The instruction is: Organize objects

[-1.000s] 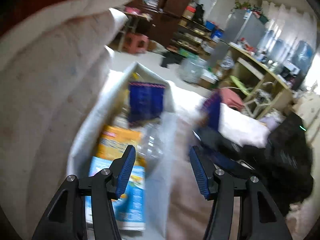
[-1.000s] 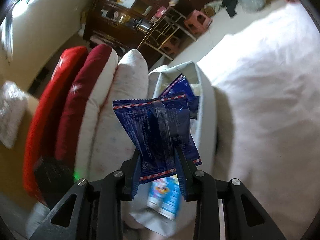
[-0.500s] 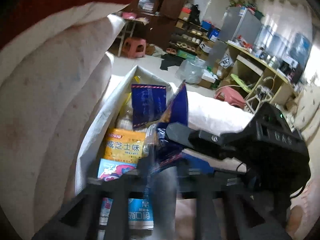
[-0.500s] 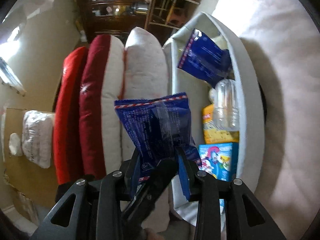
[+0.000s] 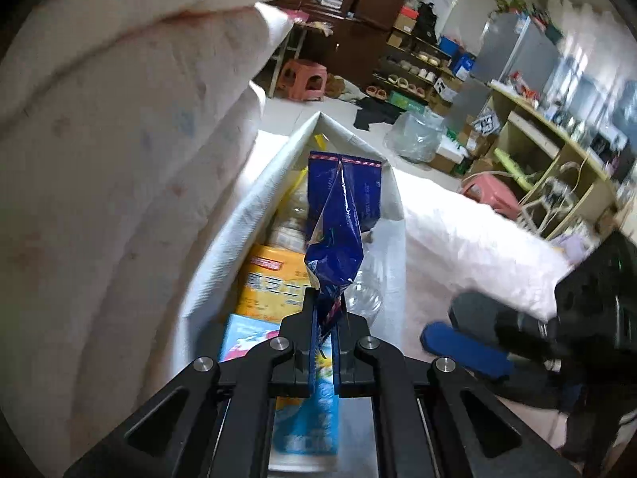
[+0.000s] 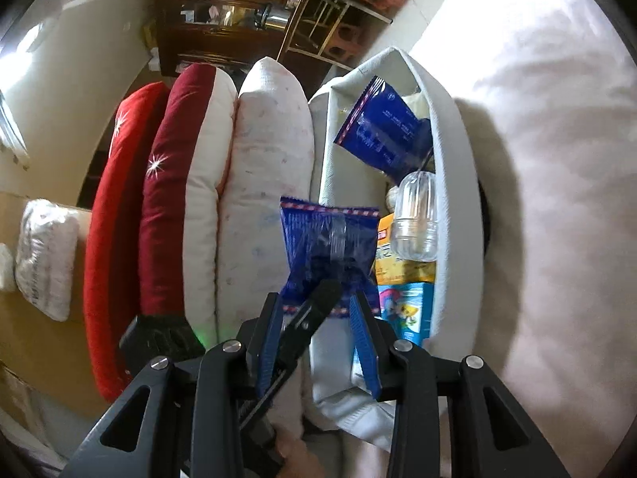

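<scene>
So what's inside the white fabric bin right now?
In the white fabric bin: a blue snack packet, clear plastic bottle, yellow box, light-blue carton. Anything beneath them is covered.

Right tongs (image 6: 316, 328) spread open around a blue snack packet (image 6: 328, 245), which the left tongs (image 6: 318, 302) pinch. Beyond, a white fabric bin (image 6: 456, 183) holds another blue packet (image 6: 384, 131), a clear bottle (image 6: 414, 219) and boxes, beside upright pillows (image 6: 266, 183).

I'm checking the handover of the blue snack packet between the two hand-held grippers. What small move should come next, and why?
Probably draw the right hand-held gripper back. It stands open, while the left hand-held gripper is shut on the blue snack packet, which hangs above the white fabric bin.
</scene>
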Demonstrator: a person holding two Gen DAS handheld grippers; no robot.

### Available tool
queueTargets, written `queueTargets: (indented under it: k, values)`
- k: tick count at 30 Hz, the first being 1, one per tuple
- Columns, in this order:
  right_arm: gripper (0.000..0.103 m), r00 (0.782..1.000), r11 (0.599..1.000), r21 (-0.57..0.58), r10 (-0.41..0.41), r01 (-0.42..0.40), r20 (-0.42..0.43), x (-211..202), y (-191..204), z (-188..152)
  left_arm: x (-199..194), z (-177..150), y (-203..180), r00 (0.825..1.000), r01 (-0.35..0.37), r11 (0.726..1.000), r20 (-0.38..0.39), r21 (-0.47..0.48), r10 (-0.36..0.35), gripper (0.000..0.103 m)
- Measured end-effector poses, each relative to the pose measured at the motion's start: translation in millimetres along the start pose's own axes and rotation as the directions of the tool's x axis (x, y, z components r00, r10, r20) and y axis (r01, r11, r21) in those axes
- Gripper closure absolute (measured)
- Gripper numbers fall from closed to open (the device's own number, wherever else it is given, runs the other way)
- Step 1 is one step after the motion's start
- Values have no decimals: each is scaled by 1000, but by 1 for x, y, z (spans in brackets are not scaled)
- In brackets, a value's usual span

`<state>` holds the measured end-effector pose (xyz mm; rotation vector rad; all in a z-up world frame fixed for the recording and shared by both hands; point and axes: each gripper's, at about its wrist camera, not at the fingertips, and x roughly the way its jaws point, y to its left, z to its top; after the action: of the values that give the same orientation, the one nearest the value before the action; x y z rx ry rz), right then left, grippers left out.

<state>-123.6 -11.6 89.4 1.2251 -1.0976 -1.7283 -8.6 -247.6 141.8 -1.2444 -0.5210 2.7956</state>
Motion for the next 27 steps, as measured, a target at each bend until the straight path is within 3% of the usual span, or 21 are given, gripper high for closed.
queueTargets:
  k: [1, 5, 13, 17, 20, 22, 27]
  values:
    - [68, 1000, 1000, -12, -10, 10, -4, -1, 1, -1, 5, 1, 2, 1000, 7, 1000, -1, -18, -7, 97]
    - [68, 999, 999, -26, -35, 35, -9, 0, 1, -4, 18, 1, 8, 997, -77, 997, -22, -31, 77, 97]
    - [68, 997, 997, -42, -72, 72, -16, 1, 2, -8, 32, -3, 5, 992, -119, 992, -35, -44, 117, 96]
    - [68, 994, 991, -79, -109, 108, -14, 6, 7, -7, 27, -2, -5, 986, -163, 987, -29, 10, 163, 94]
    - [68, 986, 976, -134, -169, 169, 11, 7, 16, -8, 24, -2, -7, 989, -134, 991, -64, 20, 135, 85]
    - [68, 982, 969, -158, -189, 191, 23, 7, 19, -9, 20, -2, -6, 987, -138, 990, -79, 21, 139, 85]
    - [68, 977, 957, -197, -210, 212, 31, 8, 24, -11, -1, -3, -10, 980, -196, 979, -5, 63, 197, 84]
